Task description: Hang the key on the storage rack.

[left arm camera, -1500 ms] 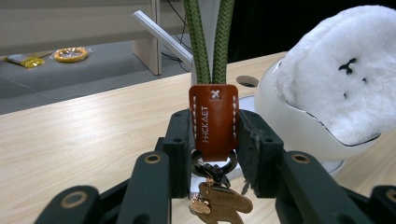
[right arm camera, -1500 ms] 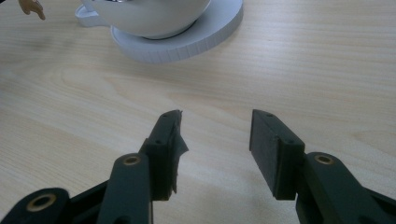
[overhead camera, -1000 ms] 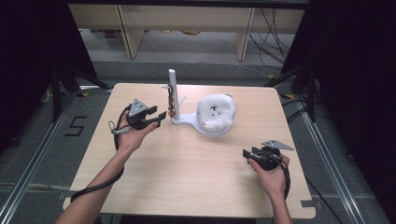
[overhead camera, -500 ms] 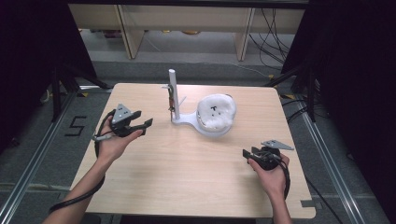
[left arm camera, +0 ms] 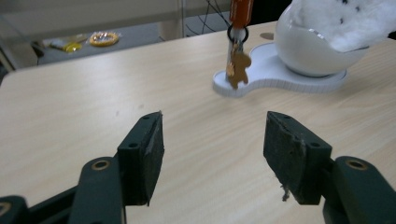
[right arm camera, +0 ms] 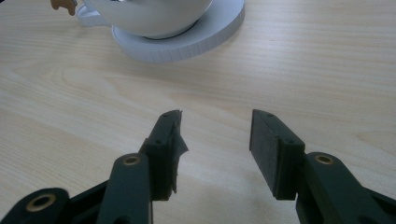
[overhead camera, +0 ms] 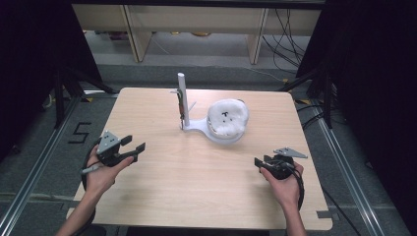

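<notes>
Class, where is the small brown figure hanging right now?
The brown figure hangs from the white stand's post, left of the fluffy white bowl, at the table's far middle.

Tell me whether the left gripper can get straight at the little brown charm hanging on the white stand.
Probably yes. The left gripper is open, nothing between its jaws, and faces the brown charm across bare table. The white stand sits behind it.

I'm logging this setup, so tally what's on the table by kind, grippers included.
Grippers: 2, left gripper and right gripper, both open and empty
White stand with post: 1
White bowl of fluff: 1
Brown keychain: 1
Total: 5
</notes>
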### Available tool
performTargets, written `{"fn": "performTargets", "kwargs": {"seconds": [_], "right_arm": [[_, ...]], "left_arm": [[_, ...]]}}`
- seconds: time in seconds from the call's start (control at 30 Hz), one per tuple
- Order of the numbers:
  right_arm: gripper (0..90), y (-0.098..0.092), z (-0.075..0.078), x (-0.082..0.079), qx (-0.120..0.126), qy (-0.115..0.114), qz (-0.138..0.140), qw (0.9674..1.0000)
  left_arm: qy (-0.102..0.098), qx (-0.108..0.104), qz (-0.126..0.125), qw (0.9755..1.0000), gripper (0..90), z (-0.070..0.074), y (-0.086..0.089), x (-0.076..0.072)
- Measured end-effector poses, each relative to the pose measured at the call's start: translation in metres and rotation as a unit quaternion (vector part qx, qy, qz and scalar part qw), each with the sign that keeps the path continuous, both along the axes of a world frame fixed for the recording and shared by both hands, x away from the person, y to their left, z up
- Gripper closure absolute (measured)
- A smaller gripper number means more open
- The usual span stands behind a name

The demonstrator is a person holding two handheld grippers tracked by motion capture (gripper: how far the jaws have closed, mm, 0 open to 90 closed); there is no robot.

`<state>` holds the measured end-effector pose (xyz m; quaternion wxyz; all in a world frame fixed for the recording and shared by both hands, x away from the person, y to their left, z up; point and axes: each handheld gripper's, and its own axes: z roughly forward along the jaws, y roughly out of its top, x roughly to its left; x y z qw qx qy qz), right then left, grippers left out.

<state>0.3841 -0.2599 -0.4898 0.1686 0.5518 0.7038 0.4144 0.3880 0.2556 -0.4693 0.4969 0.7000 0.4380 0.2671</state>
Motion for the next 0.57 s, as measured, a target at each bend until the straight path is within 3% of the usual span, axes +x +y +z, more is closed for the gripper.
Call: {"fn": "performTargets", "kwargs": {"seconds": [0.27,0.53,0.57], "right_arm": [[54.3,0.003,-0.004,0.001,-0.004,0.002,0.002,1.0],[54.2,0.003,-0.005,0.001,-0.006,0.004,0.004,1.0],[54.2,0.003,-0.005,0.0,0.004,0.002,0.008,1.0]], "left_arm": [[0.016,-0.017,0.035,0.9991,32.4,-0.043,0.004,-0.015],[-0.001,-0.02,0.051,0.9985,31.5,-0.052,0.006,-0.02],[-0.001,-0.021,0.053,0.9984,31.5,-0.053,0.006,-0.02]]}}
